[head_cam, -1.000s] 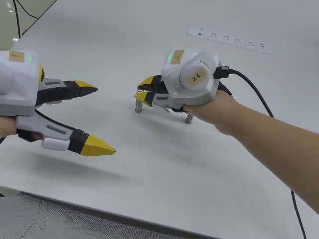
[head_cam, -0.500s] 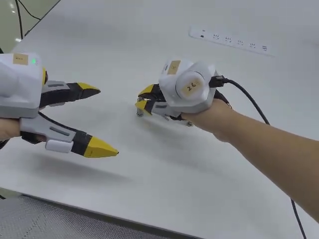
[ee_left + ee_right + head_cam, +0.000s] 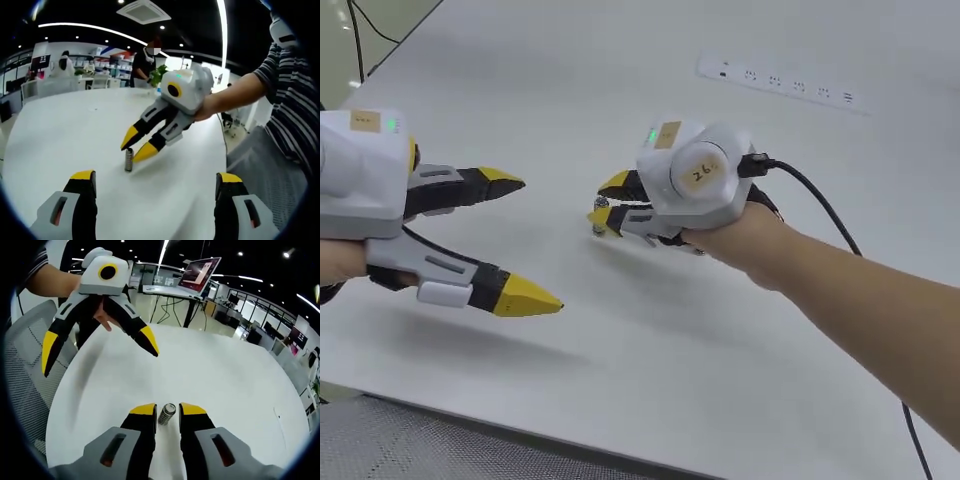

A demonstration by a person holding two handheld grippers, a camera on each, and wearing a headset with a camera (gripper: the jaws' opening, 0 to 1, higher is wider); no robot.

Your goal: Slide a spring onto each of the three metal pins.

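Right tongs [image 3: 603,205] at the spring [image 3: 167,414], which stands upright on the white table [image 3: 650,380].
They sit narrowed around it; I can't tell whether they grip. My left tongs [image 3: 528,240] hang wide open nearby. A power strip [image 3: 780,85] lies far back, with office desks [image 3: 167,292] and ceiling lights [image 3: 240,253] beyond.

1 silver coiled spring [image 3: 166,414], upright

The head view looked down over the table [image 3: 650,380]. The left gripper view faced the right gripper [image 3: 134,149] from farther off; the right gripper view, close over the spring [image 3: 166,415], faced back. All three shared the spring.
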